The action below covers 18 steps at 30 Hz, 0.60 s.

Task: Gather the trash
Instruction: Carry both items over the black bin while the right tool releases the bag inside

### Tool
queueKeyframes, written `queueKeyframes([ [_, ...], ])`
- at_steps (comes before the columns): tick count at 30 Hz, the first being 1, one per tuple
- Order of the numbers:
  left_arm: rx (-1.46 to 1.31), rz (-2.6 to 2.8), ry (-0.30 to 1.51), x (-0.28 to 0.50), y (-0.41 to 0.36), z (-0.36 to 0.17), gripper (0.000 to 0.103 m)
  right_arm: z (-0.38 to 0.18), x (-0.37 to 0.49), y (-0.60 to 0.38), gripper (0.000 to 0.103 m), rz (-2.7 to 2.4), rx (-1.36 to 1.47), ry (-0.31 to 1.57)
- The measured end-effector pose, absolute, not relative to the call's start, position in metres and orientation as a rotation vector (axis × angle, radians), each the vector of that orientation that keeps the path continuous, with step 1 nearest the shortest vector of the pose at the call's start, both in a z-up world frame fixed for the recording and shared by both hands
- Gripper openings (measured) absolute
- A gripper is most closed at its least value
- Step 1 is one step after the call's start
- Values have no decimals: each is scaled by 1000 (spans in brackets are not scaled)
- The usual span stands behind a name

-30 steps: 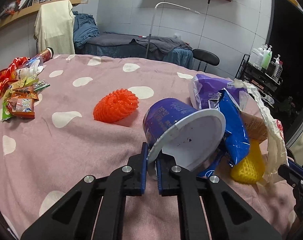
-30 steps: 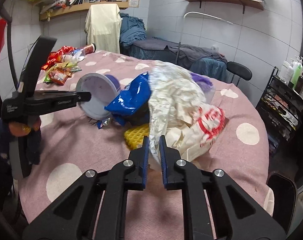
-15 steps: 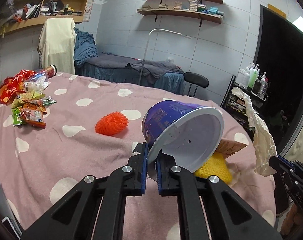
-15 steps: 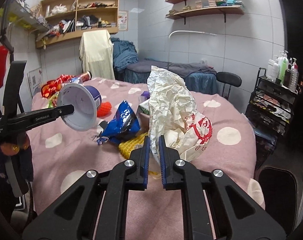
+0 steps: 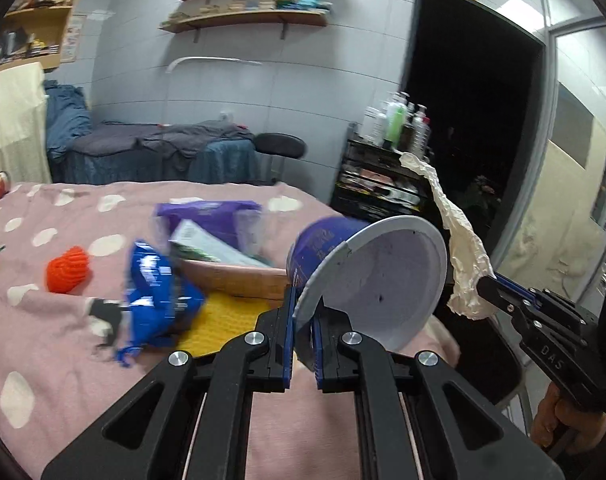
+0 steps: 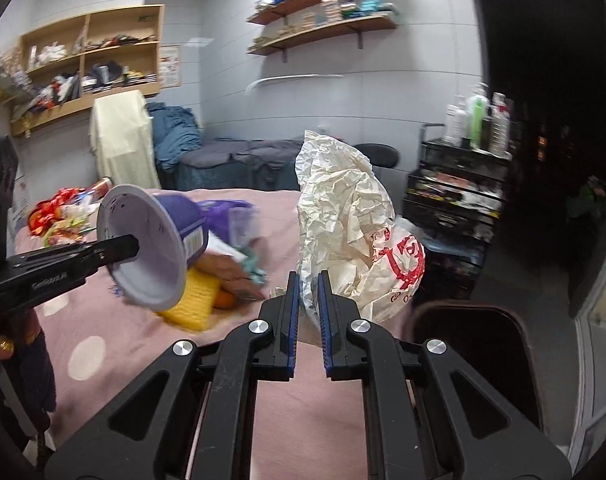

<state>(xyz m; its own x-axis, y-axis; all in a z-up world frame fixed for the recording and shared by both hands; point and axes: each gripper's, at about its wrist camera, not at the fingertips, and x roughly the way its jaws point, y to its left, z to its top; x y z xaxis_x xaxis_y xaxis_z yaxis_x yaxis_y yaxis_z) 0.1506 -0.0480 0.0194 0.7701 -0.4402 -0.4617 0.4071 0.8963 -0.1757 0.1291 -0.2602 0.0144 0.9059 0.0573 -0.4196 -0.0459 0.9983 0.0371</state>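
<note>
In my left gripper I hold a purple instant-noodle cup pinched by its rim, tipped on its side with the pale open mouth facing the camera; it fills the centre of the left wrist view, lifted clear of the table. My right gripper is clamped on a crumpled white plastic bag with red print, which stands up from the jaws in the middle of the right wrist view. I judge both are held aloft like this to carry them to the dark bin at lower right of that view, just beyond the table edge. Left on the pink spotted cloth, left of centre, are a blue snack packet, a yellow mesh sponge, a purple pouch and an orange scrubber, blurred.
</note>
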Motion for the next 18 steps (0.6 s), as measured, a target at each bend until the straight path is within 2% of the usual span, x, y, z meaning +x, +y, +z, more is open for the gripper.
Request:
queueKeyframes([
  [7, -15, -595, 546, 155, -110, 11, 8, -10, 128, -344, 11, -115, 150, 514],
  [18, 41, -670, 595, 159, -167, 2, 8, -89, 141, -421, 12, -206, 374, 731],
])
